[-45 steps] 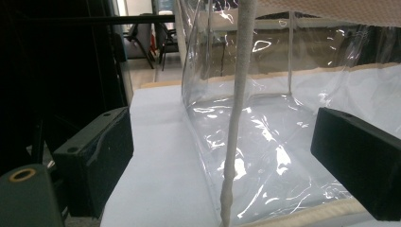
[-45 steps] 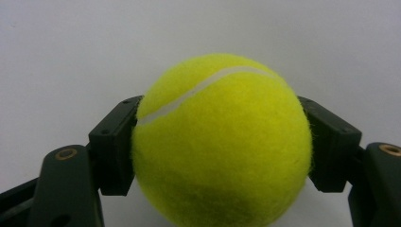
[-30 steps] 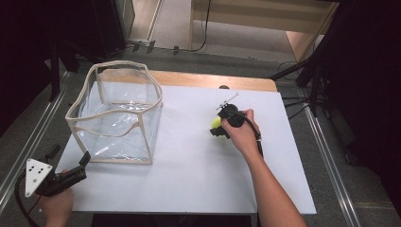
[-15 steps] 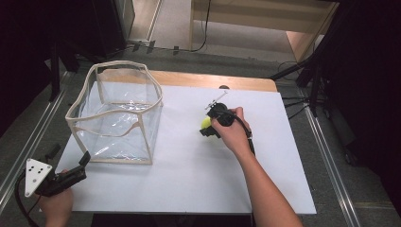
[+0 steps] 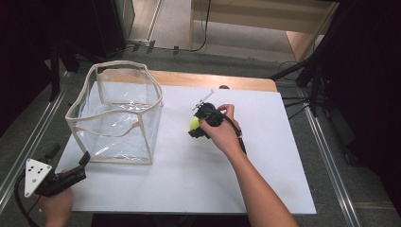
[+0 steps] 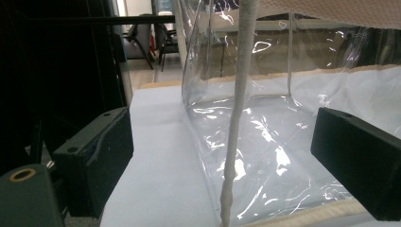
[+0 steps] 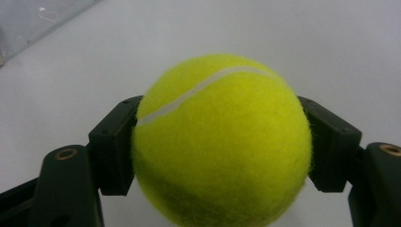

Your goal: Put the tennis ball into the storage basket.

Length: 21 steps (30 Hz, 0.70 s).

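A yellow tennis ball (image 5: 194,124) (image 7: 222,142) sits between the jaws of my right gripper (image 5: 197,126) (image 7: 222,146), which is shut on it just above the white table top (image 5: 198,179), a little right of the bag. A clear plastic bag (image 5: 116,116) (image 6: 265,123) with cream piping stands open on the left half of the table. My left gripper (image 5: 78,166) (image 6: 227,161) is open at the bag's near left corner, with the bag's corner seam (image 6: 236,118) rising between its jaws.
The wooden table edge (image 5: 213,80) runs along the far side. Metal rails (image 5: 28,142) flank the table on the floor. Cables and black stands (image 5: 307,75) lie at the far right. A chair and dark frames (image 6: 142,38) show beyond the bag.
My right gripper has carried the tennis ball leftward, closer to the bag. The left gripper and the bag have stayed where they were.
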### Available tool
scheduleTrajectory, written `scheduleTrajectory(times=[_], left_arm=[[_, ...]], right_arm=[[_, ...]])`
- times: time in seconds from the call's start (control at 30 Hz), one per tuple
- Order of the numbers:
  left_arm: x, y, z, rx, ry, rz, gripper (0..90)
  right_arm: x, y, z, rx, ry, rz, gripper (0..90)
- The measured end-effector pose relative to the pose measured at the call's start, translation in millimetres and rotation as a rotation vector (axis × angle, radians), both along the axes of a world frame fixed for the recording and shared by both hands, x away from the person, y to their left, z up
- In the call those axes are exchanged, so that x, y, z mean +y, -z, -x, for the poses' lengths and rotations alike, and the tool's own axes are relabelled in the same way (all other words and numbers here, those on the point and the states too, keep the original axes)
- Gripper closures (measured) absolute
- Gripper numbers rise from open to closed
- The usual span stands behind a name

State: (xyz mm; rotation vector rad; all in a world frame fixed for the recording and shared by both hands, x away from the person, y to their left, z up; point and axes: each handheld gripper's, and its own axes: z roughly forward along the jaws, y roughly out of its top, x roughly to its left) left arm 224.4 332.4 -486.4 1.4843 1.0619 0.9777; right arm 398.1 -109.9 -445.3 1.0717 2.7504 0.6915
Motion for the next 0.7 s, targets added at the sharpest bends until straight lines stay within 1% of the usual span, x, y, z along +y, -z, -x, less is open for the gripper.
scheduleTrajectory(times=[0.07,0.1,0.23,0.43,0.47,0.57,0.6,0.67,0.7], left_arm=[[0.3,0.0,-0.2,-0.001,0.001,0.000,6.9],[0.4,-0.1,-0.1,0.000,0.001,-0.001,6.9],[0.0,0.0,-0.1,0.000,0.000,0.000,6.9],[0.4,-0.1,-0.1,0.000,0.000,0.001,6.9],[0.2,0.0,-0.2,-0.001,0.001,0.000,6.9],[0.1,-0.1,-0.1,-0.001,0.001,-0.002,6.9],[0.3,0.0,-0.1,-0.002,0.001,-0.001,6.9],[0.3,0.0,-0.2,-0.001,0.001,0.001,6.9],[0.3,0.0,-0.2,-0.002,0.002,0.000,6.9]], right_arm=[[3.2,-1.5,0.1,-0.007,-0.018,0.000,23.9],[6.0,-3.1,0.9,-0.006,-0.016,-0.001,23.9],[13.1,-6.3,1.3,-0.016,-0.045,-0.007,23.9],[21.7,-10.6,2.6,-0.018,-0.067,-0.012,23.9],[24.9,-12.4,2.9,-0.006,-0.080,-0.016,24.0],[27.5,-14.0,3.0,-0.012,-0.092,-0.012,24.0],[30.9,-16.4,3.5,-0.014,-0.098,-0.014,24.0],[32.2,-17.2,4.1,-0.014,-0.092,-0.016,24.0],[35.0,-20.3,4.0,-0.021,-0.108,-0.022,24.0]])
